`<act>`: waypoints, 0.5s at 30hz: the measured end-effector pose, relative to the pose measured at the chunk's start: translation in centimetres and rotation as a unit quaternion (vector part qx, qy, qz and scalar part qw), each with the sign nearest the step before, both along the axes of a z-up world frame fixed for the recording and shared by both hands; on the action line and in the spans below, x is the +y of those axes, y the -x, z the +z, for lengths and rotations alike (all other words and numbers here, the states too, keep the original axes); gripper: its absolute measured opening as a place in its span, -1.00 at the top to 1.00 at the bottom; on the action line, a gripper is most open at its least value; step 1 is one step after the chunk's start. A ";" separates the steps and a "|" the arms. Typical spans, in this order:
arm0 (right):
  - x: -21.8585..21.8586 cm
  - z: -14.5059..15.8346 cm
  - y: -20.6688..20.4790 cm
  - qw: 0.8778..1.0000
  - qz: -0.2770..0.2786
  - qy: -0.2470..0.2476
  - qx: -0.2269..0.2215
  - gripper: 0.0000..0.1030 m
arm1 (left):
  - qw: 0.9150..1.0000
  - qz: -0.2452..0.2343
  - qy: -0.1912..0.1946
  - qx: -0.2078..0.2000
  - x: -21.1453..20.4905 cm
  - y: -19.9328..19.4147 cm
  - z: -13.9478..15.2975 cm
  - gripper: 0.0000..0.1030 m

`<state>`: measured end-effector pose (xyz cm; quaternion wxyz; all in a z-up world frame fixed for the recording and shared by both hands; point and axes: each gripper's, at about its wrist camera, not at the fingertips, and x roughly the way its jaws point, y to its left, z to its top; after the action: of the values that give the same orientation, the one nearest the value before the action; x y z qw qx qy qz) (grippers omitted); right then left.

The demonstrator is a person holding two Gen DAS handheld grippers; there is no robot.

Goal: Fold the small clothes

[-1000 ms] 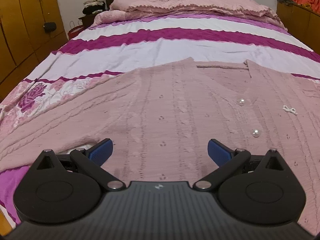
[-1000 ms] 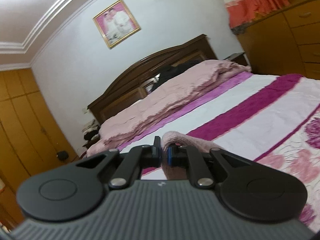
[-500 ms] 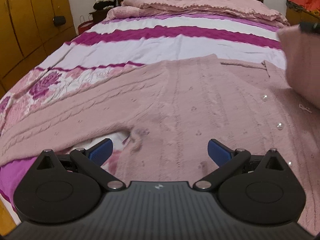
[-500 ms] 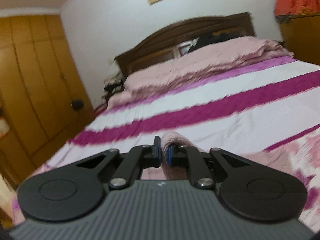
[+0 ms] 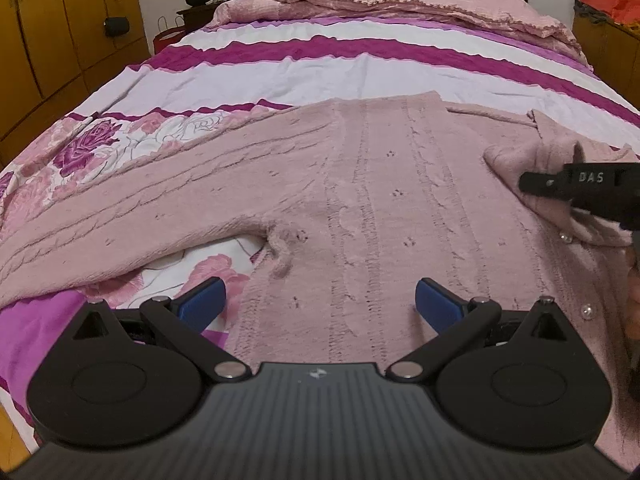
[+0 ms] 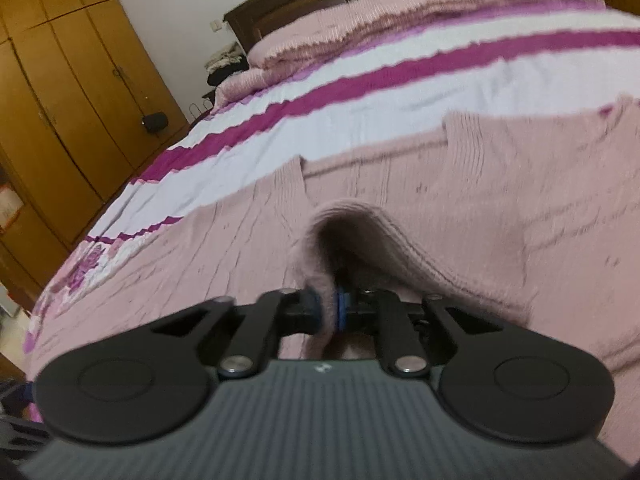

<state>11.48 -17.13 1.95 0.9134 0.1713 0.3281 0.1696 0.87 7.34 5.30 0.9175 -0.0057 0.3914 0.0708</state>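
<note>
A pink knitted cardigan (image 5: 380,200) with pearl buttons lies spread flat on the bed, its left sleeve (image 5: 140,216) stretched out to the left. My left gripper (image 5: 320,300) is open and empty, low over the cardigan's near hem. My right gripper (image 6: 328,308) is shut on the cardigan's right sleeve cuff (image 6: 356,232) and holds it over the body of the cardigan (image 6: 240,232). In the left wrist view the right gripper (image 5: 580,188) enters from the right with the folded sleeve (image 5: 536,164) pinched in it.
The bed has a striped white and magenta cover (image 5: 320,68) with roses (image 5: 92,144) at the left. A pink quilt (image 5: 400,0) lies by the headboard. Wooden wardrobes (image 5: 60,32) stand on the left, and a dresser (image 5: 608,48) on the right.
My right gripper has carried the sleeve down and leftwards from high in the air onto the cardigan's body. My left gripper has drawn back a little and stays open.
</note>
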 end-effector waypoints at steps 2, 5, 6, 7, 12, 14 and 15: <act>-0.1 -0.2 0.2 1.000 -0.004 -0.020 0.007 0.53 | 1.000 -0.003 -0.001 -0.003 -0.3 0.0 0.3 -1.00; -0.4 0.2 0.9 0.999 -0.007 -0.048 0.024 0.18 | 1.000 -0.009 0.001 -0.009 -0.6 -0.1 1.0 -1.00; -0.5 0.3 1.1 0.998 -0.005 -0.057 0.027 -0.02 | 1.000 -0.011 0.002 -0.012 -0.8 -0.2 1.3 -1.00; -0.6 0.6 1.6 0.998 -0.003 -0.063 0.032 -0.17 | 1.000 -0.013 0.002 -0.015 -0.9 -0.2 1.7 -1.00; -1.1 2.2 4.0 0.998 -0.002 -0.051 0.044 -0.30 | 0.999 -0.033 -0.005 -0.030 -1.8 -0.6 3.4 -1.00; -2.0 3.0 5.0 0.998 -0.001 -0.053 0.046 -0.33 | 0.998 -0.045 -0.010 -0.037 -2.5 -0.9 4.3 -1.00; -2.5 3.3 5.4 0.998 -0.003 -0.056 0.043 -0.33 | 0.998 -0.050 -0.013 -0.041 -2.9 -1.0 4.7 -1.00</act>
<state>6.12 -19.65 5.27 0.8879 0.2303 0.3562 0.1779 1.84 4.46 9.99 0.9350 0.0233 0.3526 0.0299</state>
